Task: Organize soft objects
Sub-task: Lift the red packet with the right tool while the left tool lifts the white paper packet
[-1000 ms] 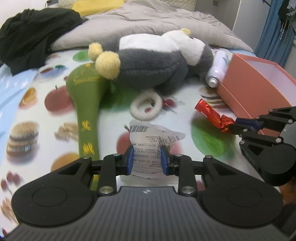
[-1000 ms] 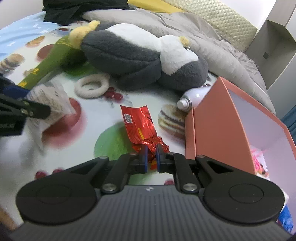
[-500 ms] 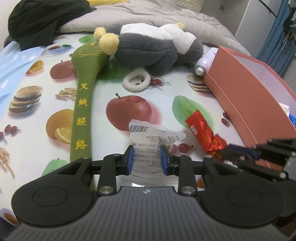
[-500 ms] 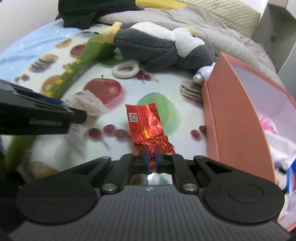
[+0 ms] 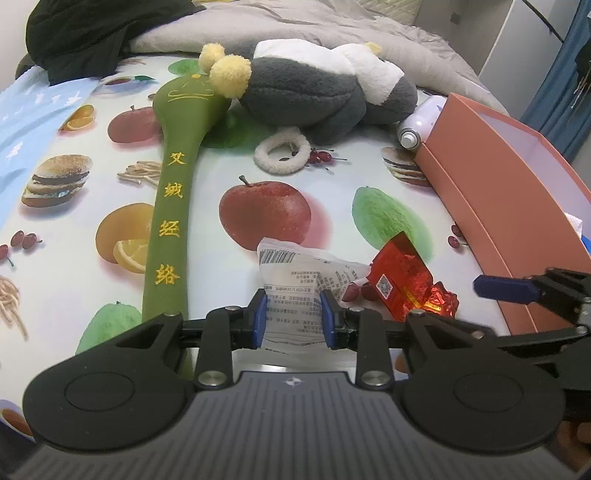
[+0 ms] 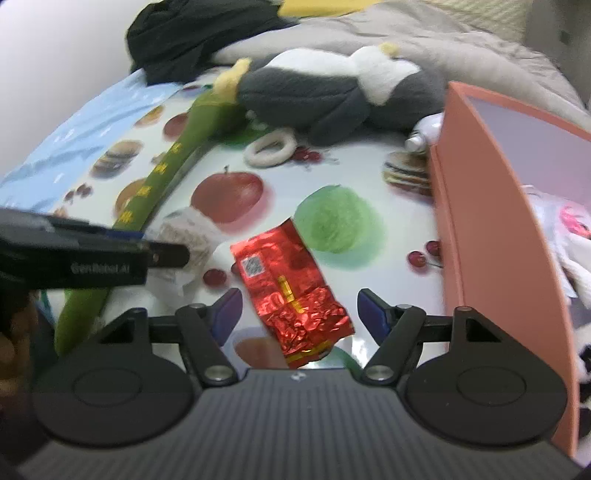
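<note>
My left gripper is shut on a white printed packet, held just over the fruit-print sheet. My right gripper is open, its jaws standing wide on either side of a red foil packet that lies loose on the sheet; the packet also shows in the left wrist view. A grey and white plush toy, a long green plush mallet and a white fluffy ring lie farther back. The left gripper shows at the left of the right wrist view.
An open salmon-pink box stands at the right with soft things inside. A white spray bottle lies against its far corner. A grey duvet and black clothing are piled at the back.
My right gripper has opened and let go of the red foil packet, which now lies on the sheet. Both grippers have drawn back toward the near edge; the left still holds the white packet.
</note>
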Action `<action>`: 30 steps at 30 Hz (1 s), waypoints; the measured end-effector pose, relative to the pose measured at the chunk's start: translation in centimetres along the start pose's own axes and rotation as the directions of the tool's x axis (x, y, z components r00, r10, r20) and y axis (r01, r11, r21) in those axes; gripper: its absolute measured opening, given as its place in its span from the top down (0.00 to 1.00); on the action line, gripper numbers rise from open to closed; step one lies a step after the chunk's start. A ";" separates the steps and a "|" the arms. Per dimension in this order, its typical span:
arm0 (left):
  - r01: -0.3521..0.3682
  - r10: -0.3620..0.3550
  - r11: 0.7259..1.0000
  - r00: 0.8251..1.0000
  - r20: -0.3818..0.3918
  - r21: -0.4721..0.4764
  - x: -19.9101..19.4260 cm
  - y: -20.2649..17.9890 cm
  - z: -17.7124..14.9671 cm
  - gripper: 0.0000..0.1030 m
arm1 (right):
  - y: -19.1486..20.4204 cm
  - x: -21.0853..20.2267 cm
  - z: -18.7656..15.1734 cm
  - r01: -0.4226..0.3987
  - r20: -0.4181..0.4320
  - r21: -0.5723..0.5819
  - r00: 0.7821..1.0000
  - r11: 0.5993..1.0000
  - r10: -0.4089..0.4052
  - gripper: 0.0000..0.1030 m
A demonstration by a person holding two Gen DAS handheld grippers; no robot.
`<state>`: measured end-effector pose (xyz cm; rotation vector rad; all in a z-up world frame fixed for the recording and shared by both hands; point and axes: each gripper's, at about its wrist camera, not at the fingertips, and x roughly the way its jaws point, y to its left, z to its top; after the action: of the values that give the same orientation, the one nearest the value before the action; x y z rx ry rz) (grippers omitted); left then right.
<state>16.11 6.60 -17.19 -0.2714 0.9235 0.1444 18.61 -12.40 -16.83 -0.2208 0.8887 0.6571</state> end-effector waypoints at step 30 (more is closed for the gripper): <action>0.003 -0.003 1.000 1.000 0.000 -0.025 -0.9 -0.2 -0.7 0.67 | 0.4 1.2 -1.4 0.064 -0.014 -0.044 0.998 0.997 -0.065 0.40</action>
<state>15.05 6.24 -16.83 -0.2957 0.9222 0.1530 18.01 -12.13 -18.59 -0.2928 0.8792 0.6158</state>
